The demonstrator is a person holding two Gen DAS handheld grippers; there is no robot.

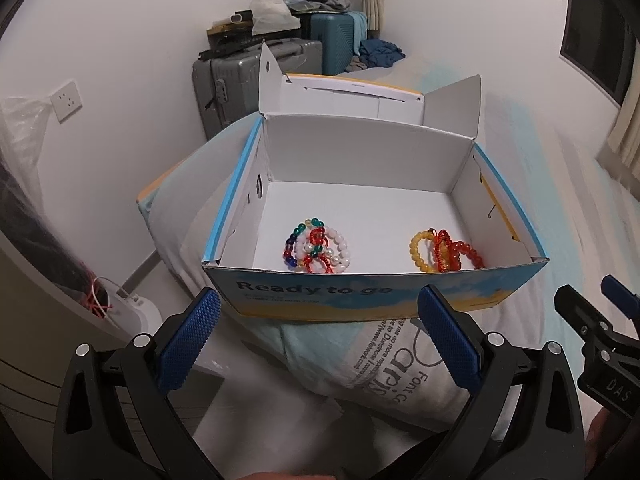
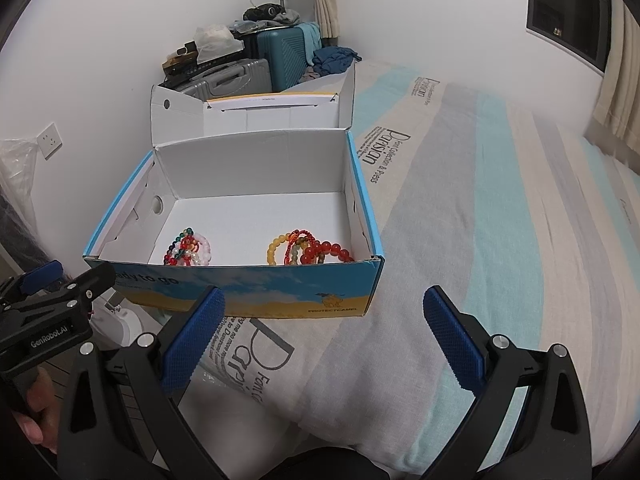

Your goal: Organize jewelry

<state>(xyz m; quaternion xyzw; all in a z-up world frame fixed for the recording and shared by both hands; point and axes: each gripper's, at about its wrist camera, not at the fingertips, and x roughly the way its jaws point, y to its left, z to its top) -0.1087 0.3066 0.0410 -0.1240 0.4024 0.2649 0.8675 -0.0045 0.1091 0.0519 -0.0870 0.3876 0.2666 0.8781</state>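
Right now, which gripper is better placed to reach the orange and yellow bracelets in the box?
Probably the right gripper: it is open and empty, and the orange and yellow bracelets lie straight ahead of it. From the left gripper they sit off to the right.

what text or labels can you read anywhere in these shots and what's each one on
"Ready to go" on the box front
"PROTECTCAMEL" under the camel logo on the box
"GenRobot.AI" on the left tongs
"DAS" on the right tongs
"Parisian" and "Font Collection & Press" on the bed sheet
Smaller lines on the box front and the sheet are too small to read.
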